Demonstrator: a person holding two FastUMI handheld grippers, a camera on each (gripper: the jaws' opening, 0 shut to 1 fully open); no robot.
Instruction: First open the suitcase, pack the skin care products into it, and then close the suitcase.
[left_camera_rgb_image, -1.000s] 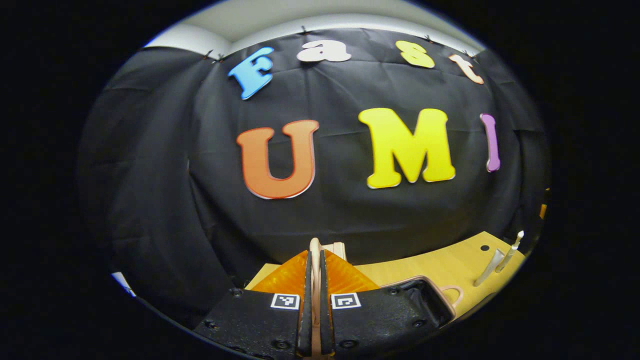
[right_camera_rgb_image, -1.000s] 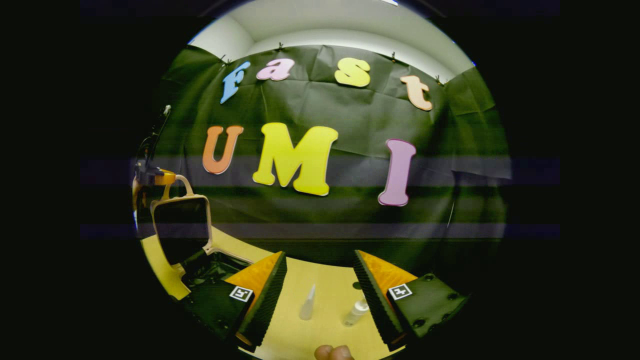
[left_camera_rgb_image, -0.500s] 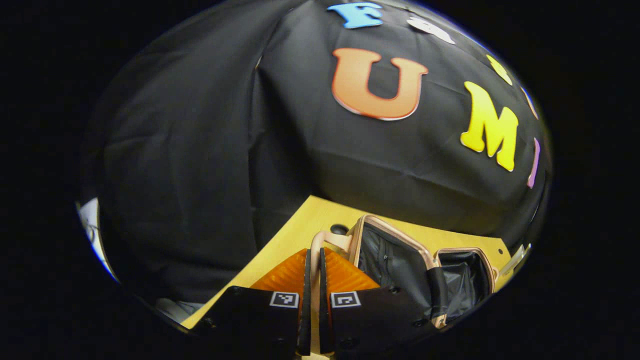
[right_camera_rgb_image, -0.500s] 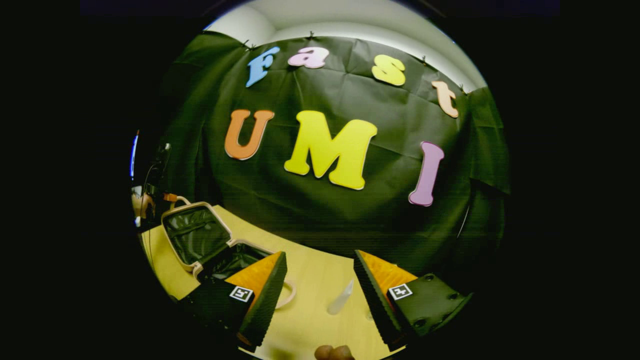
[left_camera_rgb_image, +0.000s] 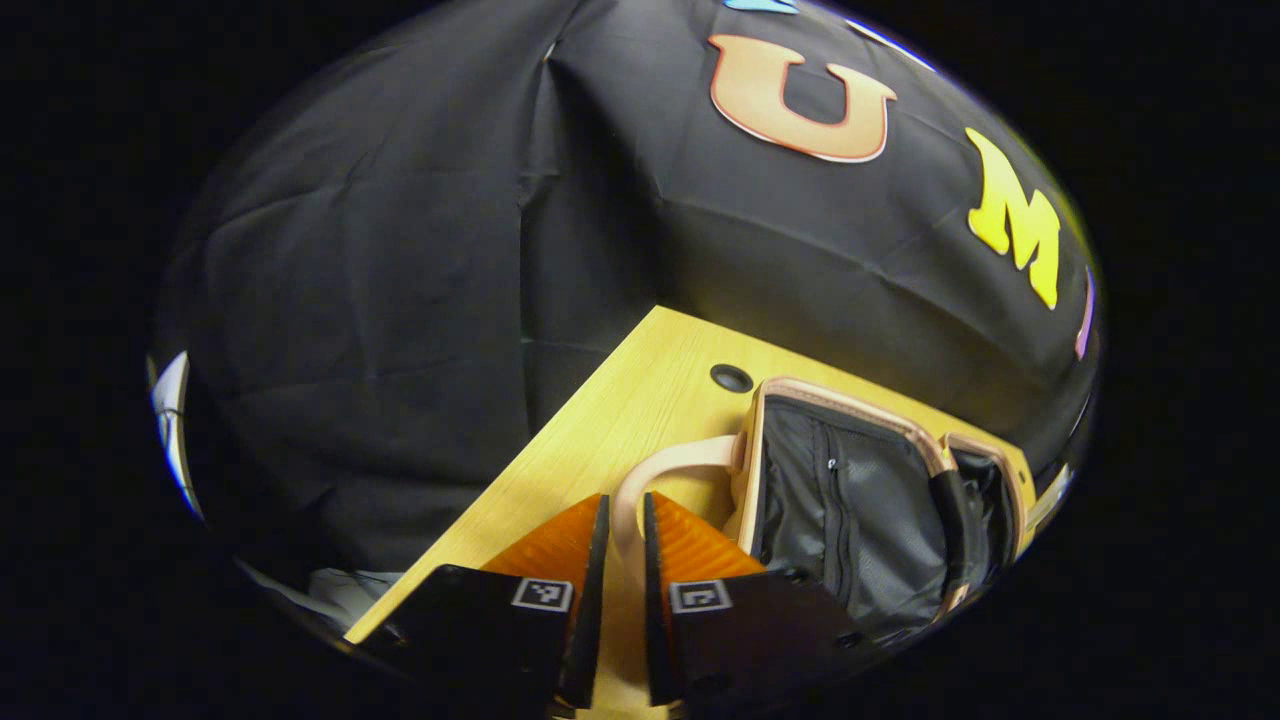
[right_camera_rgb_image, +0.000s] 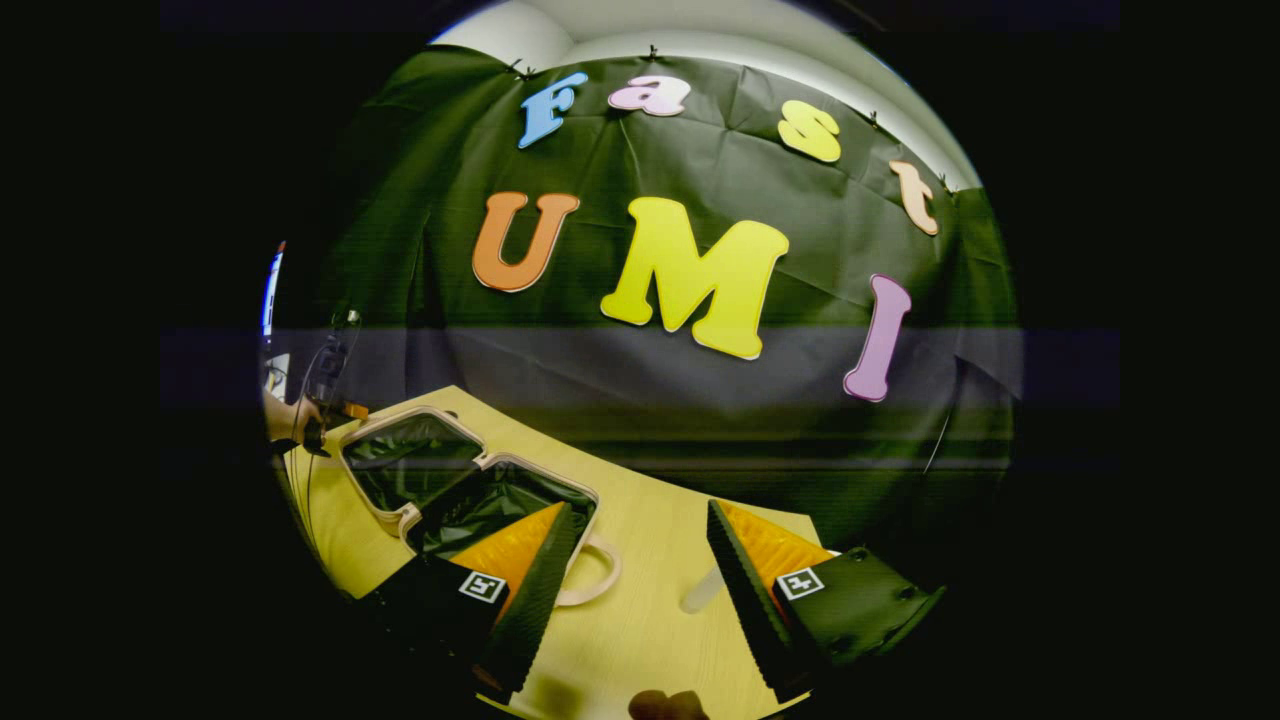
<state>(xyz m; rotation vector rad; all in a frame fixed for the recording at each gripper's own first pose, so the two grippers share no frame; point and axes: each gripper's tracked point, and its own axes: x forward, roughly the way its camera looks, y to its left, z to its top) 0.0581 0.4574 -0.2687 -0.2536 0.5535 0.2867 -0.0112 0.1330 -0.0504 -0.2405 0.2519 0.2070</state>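
Lying open on the yellow table (left_camera_rgb_image: 640, 400), the suitcase (left_camera_rgb_image: 860, 500) shows its dark lining and a zip in the left gripper view, both halves spread flat, pale trim round each rim. Left gripper (left_camera_rgb_image: 622, 545): fingers drawn in narrow with the pale loop handle (left_camera_rgb_image: 660, 470) of the nearer half running between them; a slim gap shows on either side of the strap, so contact is doubtful — cannot tell if it is truly pinched. A dark round hole (left_camera_rgb_image: 731, 378) sits in the tabletop just beyond the case.

Right gripper view: right gripper (right_camera_rgb_image: 640, 560) spread wide, nothing between its fingers, held above bare tabletop. Suitcase (right_camera_rgb_image: 470, 480) at left, both halves open and flat, the near half's handle (right_camera_rgb_image: 595, 575) curving out just beside the left finger. One pale skin care product (right_camera_rgb_image: 700, 590), probably a small tube, lies on the table by the right finger, well apart from the case; partly hidden, shape unclear. At far left a person's hand (right_camera_rgb_image: 285, 420) grips the other gripper at the far end of the case.
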